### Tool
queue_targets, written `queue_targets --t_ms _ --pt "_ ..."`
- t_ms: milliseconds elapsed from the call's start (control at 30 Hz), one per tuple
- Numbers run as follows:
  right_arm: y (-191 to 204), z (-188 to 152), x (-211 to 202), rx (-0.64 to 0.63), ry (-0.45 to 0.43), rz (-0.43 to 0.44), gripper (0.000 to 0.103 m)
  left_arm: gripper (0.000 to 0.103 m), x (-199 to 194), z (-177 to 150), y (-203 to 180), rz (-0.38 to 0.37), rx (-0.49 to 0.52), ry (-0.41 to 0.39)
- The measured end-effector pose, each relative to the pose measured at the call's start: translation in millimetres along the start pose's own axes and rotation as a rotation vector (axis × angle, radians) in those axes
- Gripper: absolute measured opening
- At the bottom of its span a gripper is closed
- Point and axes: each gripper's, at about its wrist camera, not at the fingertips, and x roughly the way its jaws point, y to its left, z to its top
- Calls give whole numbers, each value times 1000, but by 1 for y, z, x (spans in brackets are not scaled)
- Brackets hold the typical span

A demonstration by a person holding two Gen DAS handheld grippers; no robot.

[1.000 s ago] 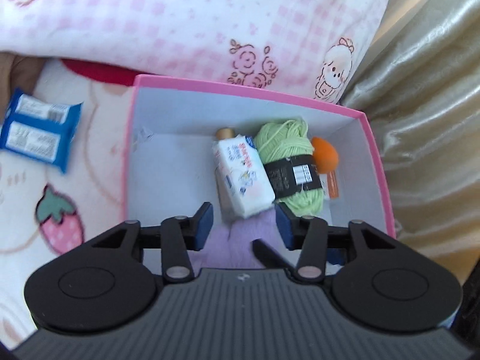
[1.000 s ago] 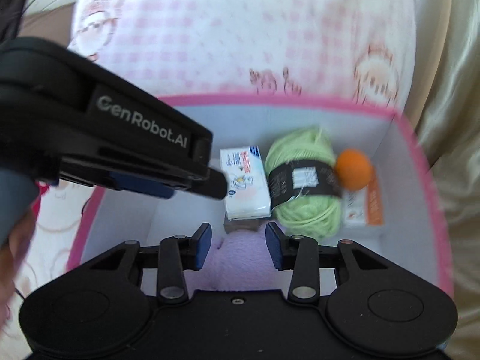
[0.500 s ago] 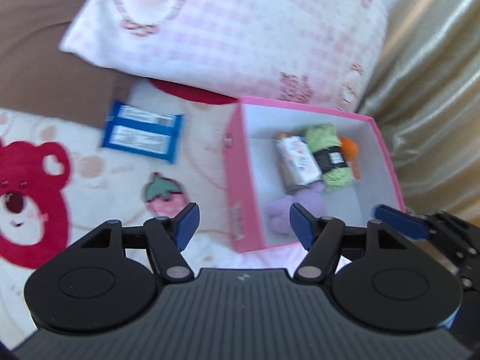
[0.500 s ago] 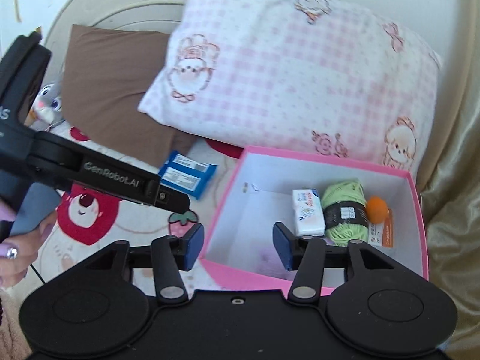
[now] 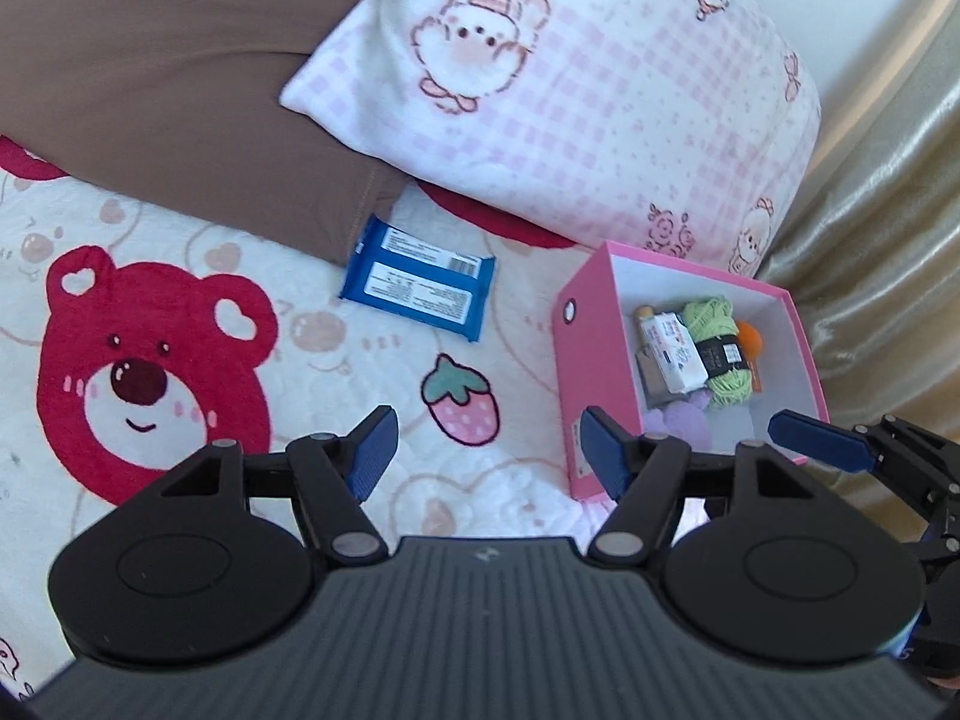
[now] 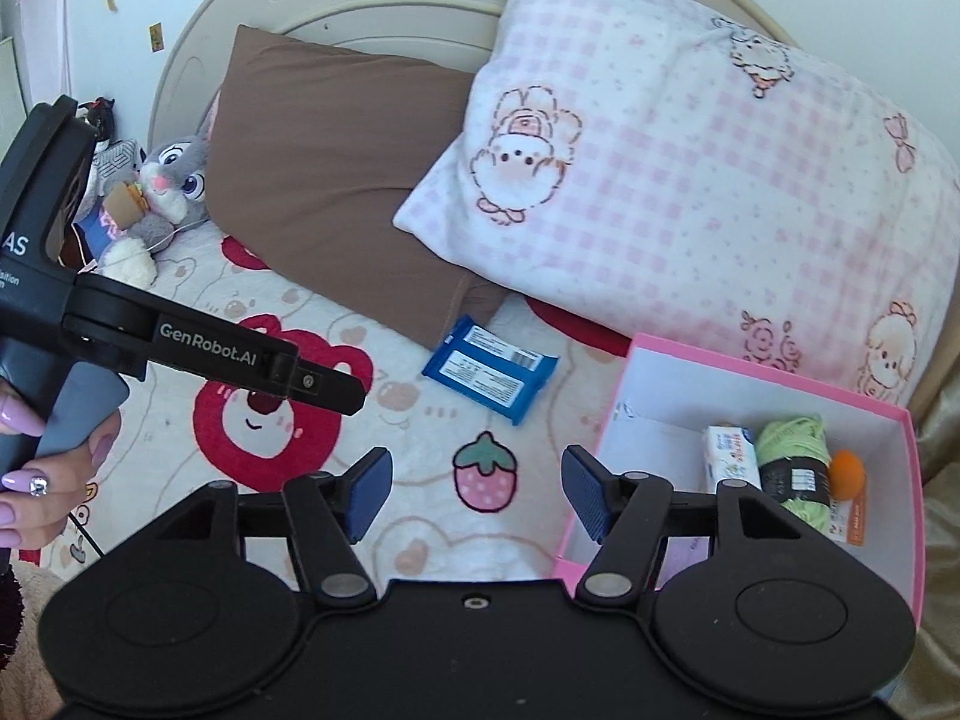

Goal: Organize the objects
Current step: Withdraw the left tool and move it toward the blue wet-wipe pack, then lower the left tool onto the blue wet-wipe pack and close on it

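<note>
pink box (image 6: pixel 612 444): on the bear-print blanket (image 5: pixel 180 276), just below the pink checked pillow (image 6: pixel 720 192)
in box: tissue pack (image 5: pixel 678 348), green yarn (image 5: pixel 720 348), orange ball (image 5: pixel 750 337), purple plush (image 5: pixel 684 423)
blue packet (image 5: pixel 417 285): outside, left of box — near the brown pillow (image 5: pixel 168 78)
left gripper (image 5: pixel 483 450): jaws just opened wider, empty, left of box
right gripper (image 6: pixel 477 492): just opening too — wide, nothing between pads, at box's left wall

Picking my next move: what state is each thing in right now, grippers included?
Left gripper: open, empty, jaws just widened.
Right gripper: open, empty, jaws just widened.
Pink box: lidless, upright on the blanket.
Green yarn: in the box, labelled band on.
Tissue pack: in the box, beside the yarn.
Orange ball: in the box, against the yarn.
Blue packet: flat on the blanket, outside the box.
</note>
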Motion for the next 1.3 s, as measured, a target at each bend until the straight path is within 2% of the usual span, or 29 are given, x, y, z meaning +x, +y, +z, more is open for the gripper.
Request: queue_targets --t_ms 33,100,233,333,433,533,633,733,800,933,1100,1167,1233,1300 --pt "2 2 4 -4 -1 1 71 67 0 2 5 -2 -6 -8" --pt "7 7 14 -16 2 -28 82 67 1 6 14 -23 -18 -37" --pt "11 22 35 -109 24 -83 83 67 11 15 30 -26 -37 -58" --pt "7 34 50 -100 36 -90 83 67 23 26 40 -48 -46 -61" --pt "5 39 63 -67 19 -50 83 67 37 37 49 -48 -54 -49" --pt "4 37 76 -29 9 47 83 67 52 46 59 -39 -70 -34" --pt "4 32 91 -4 6 72 83 67 68 52 69 -43 -92 -28" --pt "2 28 112 44 3 33 83 67 84 54 77 -57 -102 -29" --pt "-2 24 122 103 7 -49 83 67 97 53 81 -50 -96 -12" --pt "5 17 136 18 5 -110 83 67 121 49 92 -64 -103 -10" --pt "9 12 161 67 -5 -101 83 65 148 41 108 -59 -92 -66" --pt "13 6 173 93 -27 -151 83 63 159 39 115 -68 -92 -72" --pt "12 0 185 150 -15 -172 80 61 167 37 122 -77 -97 -92" --pt "8 -6 200 225 17 -140 70 54 176 35 128 -103 -101 -105"
